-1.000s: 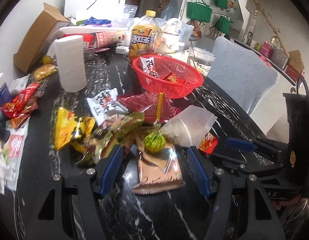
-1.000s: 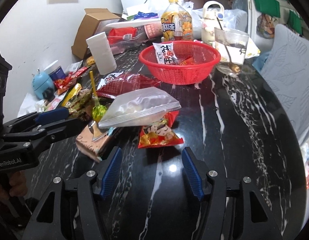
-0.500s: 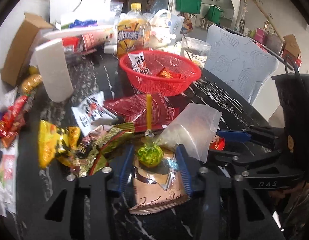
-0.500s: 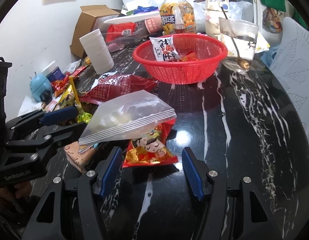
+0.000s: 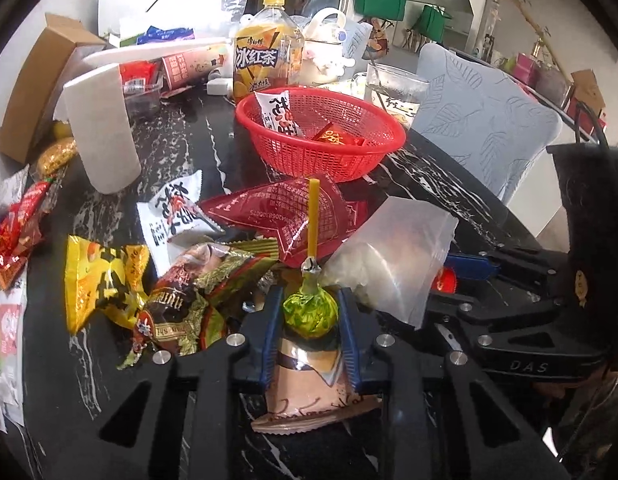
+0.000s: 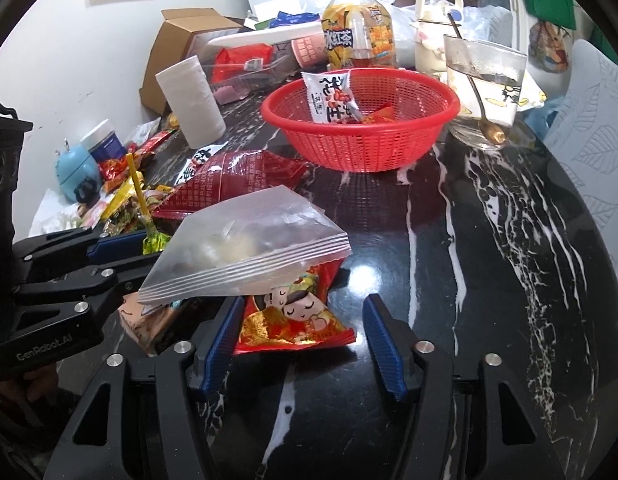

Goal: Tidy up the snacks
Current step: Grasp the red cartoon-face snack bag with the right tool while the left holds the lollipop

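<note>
My left gripper [image 5: 310, 312] is shut on a green-wrapped lollipop [image 5: 310, 314] with a yellow stick, above a pink snack packet [image 5: 309, 396]. It also shows in the right wrist view [image 6: 155, 240]. My right gripper [image 6: 301, 330] is open, its fingers on either side of a red and gold snack packet [image 6: 295, 322] that lies partly under a clear zip bag [image 6: 249, 248]. A red basket [image 6: 361, 120] at the back holds a white peanut packet [image 6: 331, 96] and a small red packet [image 5: 335, 138].
Loose snack packets [image 5: 109, 280] lie at the left on the black marble table [image 6: 489, 280]. A paper roll [image 5: 103, 136], an iced tea bottle [image 5: 267, 60], a glass with a spoon [image 6: 483, 88], a cardboard box [image 6: 177, 52] and a grey chair [image 5: 485, 128] stand around.
My left gripper moved forward and closed on the lollipop's wrapped head. My right gripper moved forward until its open fingers flanked the red and gold packet.
</note>
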The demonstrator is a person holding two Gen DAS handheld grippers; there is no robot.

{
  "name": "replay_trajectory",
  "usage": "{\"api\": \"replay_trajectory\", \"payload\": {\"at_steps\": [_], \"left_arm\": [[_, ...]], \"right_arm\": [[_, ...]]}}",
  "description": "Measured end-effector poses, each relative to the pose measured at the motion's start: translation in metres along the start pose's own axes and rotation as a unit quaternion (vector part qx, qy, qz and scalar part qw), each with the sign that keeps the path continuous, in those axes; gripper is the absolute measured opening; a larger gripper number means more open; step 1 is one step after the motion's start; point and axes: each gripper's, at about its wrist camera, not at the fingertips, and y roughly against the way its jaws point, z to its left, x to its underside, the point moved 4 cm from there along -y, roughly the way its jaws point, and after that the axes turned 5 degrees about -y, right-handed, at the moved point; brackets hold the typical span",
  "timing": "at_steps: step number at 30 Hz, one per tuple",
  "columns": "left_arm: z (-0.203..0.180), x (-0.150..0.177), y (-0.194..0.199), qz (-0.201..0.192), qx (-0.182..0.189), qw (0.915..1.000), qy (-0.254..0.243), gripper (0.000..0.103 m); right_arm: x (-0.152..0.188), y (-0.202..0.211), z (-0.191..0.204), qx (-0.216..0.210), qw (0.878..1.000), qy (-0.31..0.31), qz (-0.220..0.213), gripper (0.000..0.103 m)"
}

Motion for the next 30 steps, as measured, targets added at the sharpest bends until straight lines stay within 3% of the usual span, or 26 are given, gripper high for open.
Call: {"api": "replay_trajectory", "payload": {"at_steps": [12, 30], "left_arm": [[-0.015, 0.014, 0.018, -0.008, 0.038, 0.9992, 0.008, 0.026], [-0.038, 0.047, 0.040, -0.011, 0.067, 0.9976, -0.009, 0.026]], "right_arm": [[0.011, 0.022, 0.006, -0.005, 1.000, -0.005, -0.011, 0.051], [0.060, 0.053, 0.017, 0.010, 1.000, -0.021, -0.001, 0.052]]}}
